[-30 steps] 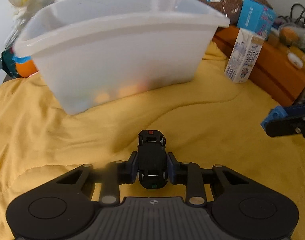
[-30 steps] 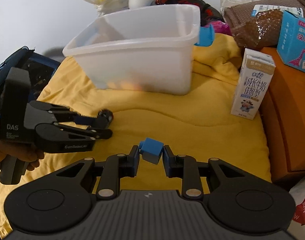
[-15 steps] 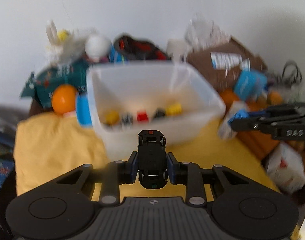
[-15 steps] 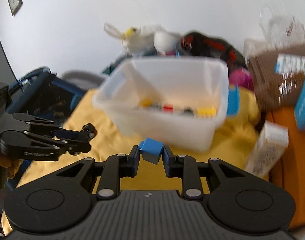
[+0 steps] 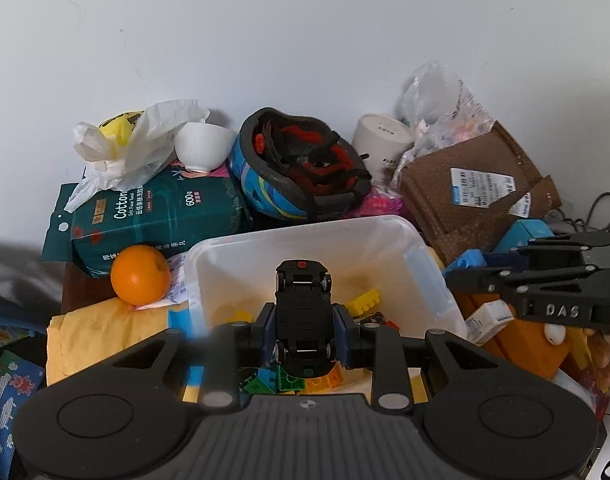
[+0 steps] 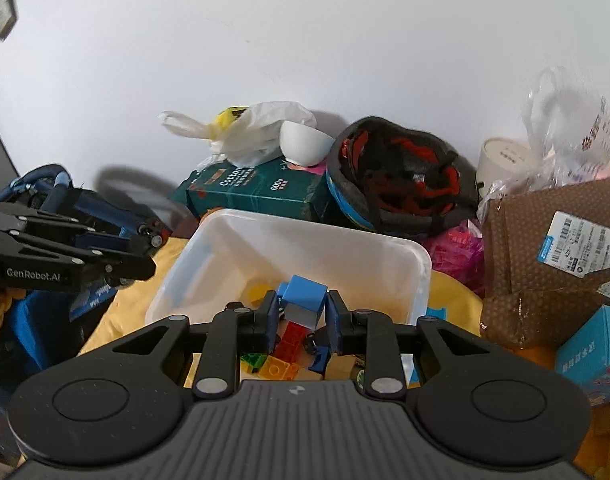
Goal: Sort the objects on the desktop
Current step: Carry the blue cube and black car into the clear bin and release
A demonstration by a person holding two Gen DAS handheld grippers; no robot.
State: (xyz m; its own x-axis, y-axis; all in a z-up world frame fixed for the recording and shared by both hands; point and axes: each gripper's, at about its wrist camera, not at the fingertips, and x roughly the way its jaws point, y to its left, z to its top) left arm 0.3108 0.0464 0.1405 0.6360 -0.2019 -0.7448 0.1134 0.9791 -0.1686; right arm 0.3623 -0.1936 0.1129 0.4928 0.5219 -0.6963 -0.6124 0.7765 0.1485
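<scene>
The left gripper (image 5: 304,334) is pinching a black toy car (image 5: 304,320) by its sides, underside up, wheels showing at both ends. The right gripper (image 6: 301,316) is pinching a blue block (image 6: 305,301), tilted between the pads. Each gripper is showing in the other's view: the right one (image 5: 465,266) with the blue block (image 5: 468,261) at its tip, the left one (image 6: 145,240) at the left edge with a wheel of the car visible at its tip.

Both grippers are hanging over the near part of a white plastic bin (image 5: 289,236), which is sitting on a yellow cloth (image 5: 105,328). Inside the bin, loose building bricks are lying on the floor: yellow (image 5: 365,300), green (image 5: 281,380), orange (image 6: 279,370) and red (image 6: 291,338).

Left of the bin, an orange (image 5: 140,275) is resting against a green tissue pack (image 5: 161,216). On the pack, a white bowl (image 5: 203,146) is standing beside a crumpled plastic bag (image 5: 141,140). Behind the bin, a bicycle helmet (image 5: 301,168) is lying open side out, with a white paper cup (image 5: 381,140) to its right. Further right, a brown cardboard box (image 5: 465,196) is leaning against the clutter. A white wall is closing the scene.
</scene>
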